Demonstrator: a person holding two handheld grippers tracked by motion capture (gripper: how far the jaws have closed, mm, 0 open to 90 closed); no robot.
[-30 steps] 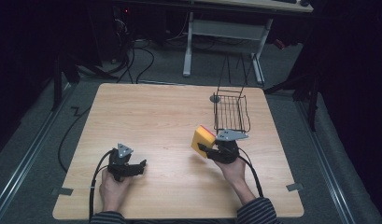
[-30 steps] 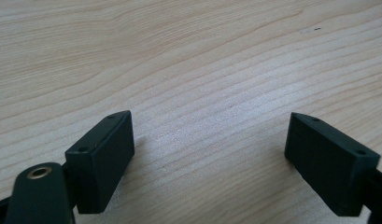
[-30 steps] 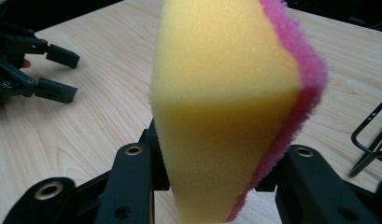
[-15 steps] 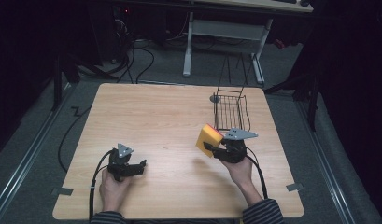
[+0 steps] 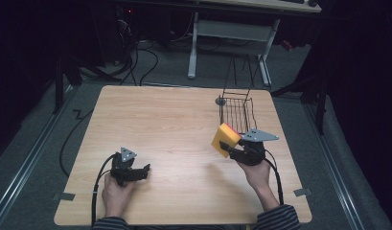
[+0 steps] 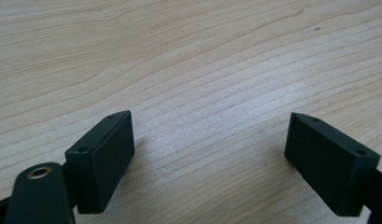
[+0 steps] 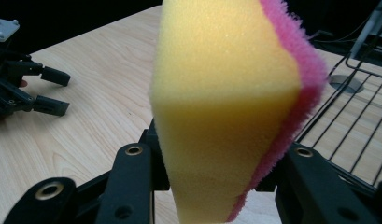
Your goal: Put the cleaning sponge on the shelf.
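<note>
Fingers first: on your left gripper [image 5: 142, 171] the 2 black fingers [image 6: 102, 158] are spread wide with nothing but bare wood grain between them, and they sit low over the table [image 5: 155, 124], close enough to throw a shadow on it in the left gripper view. Your left hand [image 5: 116, 194] holds it near the front left part of the tabletop, with its cable [image 5: 98, 184] looping back toward you. Moving right, your right gripper [image 5: 231, 152] is pinching a sponge [image 5: 225, 139], and you can see the 2 fingers [image 7: 132, 186] squeezing it from both sides in the right gripper view, so the foam bulges above them. It's a yellow sponge with a pink scrubby layer on 1 face, held up off the table and tilted, toward the front right of the tabletop. Your right hand [image 5: 256, 173] is behind it, grey plate on top of the gripper. Just past the sponge, further right and back, there's a black wire basket [image 5: 236, 112] standing near the table's right edge, with a small grey round thing [image 5: 221, 101] at its far left corner, can't tell what that is.
</note>
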